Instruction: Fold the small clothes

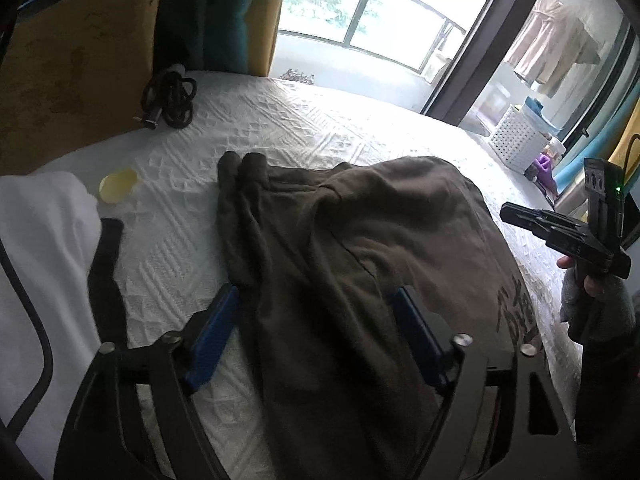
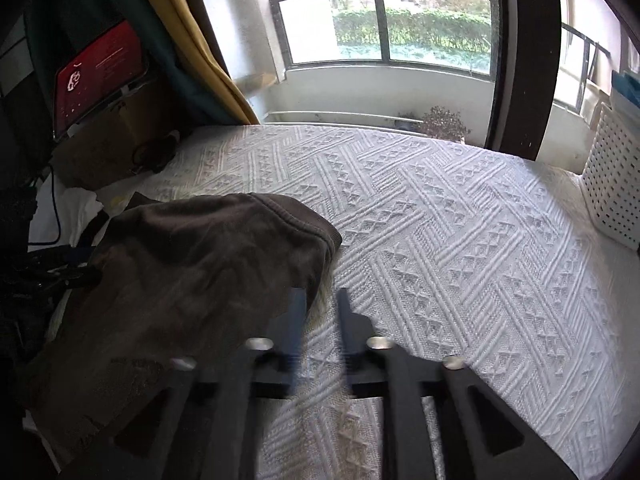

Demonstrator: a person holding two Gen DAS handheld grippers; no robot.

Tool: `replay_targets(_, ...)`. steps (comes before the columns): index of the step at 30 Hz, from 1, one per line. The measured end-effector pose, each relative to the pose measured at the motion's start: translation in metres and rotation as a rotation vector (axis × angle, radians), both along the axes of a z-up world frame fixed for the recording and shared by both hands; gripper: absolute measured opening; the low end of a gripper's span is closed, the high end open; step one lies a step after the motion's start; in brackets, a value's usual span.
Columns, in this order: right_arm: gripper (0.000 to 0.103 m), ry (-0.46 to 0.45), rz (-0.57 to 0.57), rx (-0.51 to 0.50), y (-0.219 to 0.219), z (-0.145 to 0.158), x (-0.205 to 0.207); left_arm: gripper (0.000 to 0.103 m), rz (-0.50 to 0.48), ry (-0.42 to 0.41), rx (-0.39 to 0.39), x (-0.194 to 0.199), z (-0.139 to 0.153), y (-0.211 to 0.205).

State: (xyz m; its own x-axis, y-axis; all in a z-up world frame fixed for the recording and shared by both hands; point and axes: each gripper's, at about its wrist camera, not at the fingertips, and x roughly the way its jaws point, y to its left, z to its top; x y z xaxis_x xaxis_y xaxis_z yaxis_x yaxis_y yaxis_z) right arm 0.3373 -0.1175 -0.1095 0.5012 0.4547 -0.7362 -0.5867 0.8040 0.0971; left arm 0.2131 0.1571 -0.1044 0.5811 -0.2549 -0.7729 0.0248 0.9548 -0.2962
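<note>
A dark brown garment (image 1: pixel 380 220) lies crumpled on the white quilted bed cover (image 1: pixel 280 120). My left gripper (image 1: pixel 316 312) stands open over its near part. One blue pad (image 1: pixel 216 320) rests at the cloth's left edge and the other sits on the fabric, neither pressing it. My right gripper (image 1: pixel 516 216) hovers past the garment's right edge, held by a gloved hand (image 1: pixel 592 312). In the right wrist view the right gripper (image 2: pixel 322 304) is open over bare bed cover (image 2: pixel 460 240), blurred, with nothing between its fingers. The brown garment (image 2: pixel 200 260) lies just left of it.
A white garment with black trim (image 1: pixel 40 260) lies at the left, with a pale yellow disc (image 1: pixel 118 184) beside it. A coiled black cord (image 1: pixel 170 98) sits by a brown box (image 1: pixel 60 80). A white perforated basket (image 2: pixel 612 192) stands at the bed's right edge. Windows are beyond.
</note>
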Motion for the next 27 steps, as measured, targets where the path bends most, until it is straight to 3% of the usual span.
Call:
replay_targets(5,0.103,-0.001,0.027,0.004,0.007,-0.003,-0.002,0.093,-0.037,-0.012,0.114,0.004,-0.004,-0.016)
replay_targets(9,0.103,0.018,0.031,-0.003,0.011,-0.01,0.0,0.095,-0.043,-0.006,0.191,0.005,-0.006,-0.028)
replay_targets(15,0.103,0.024,0.039,0.011,0.013,-0.011,0.0,0.095,0.039,0.014,0.163,0.007,-0.005,-0.017)
replay_targets(19,0.103,0.042,0.041,0.021,0.015,-0.016,0.004,0.095,0.043,-0.018,0.169,0.007,-0.009,-0.019)
replay_targets(24,0.103,0.062,0.059,0.017,0.023,-0.023,0.007,0.091,-0.061,-0.026,0.108,0.008,-0.007,-0.037)
replay_targets(27,0.103,0.069,0.072,0.017,0.027,-0.026,0.008,0.091,-0.112,-0.04,0.137,0.011,-0.008,-0.052)
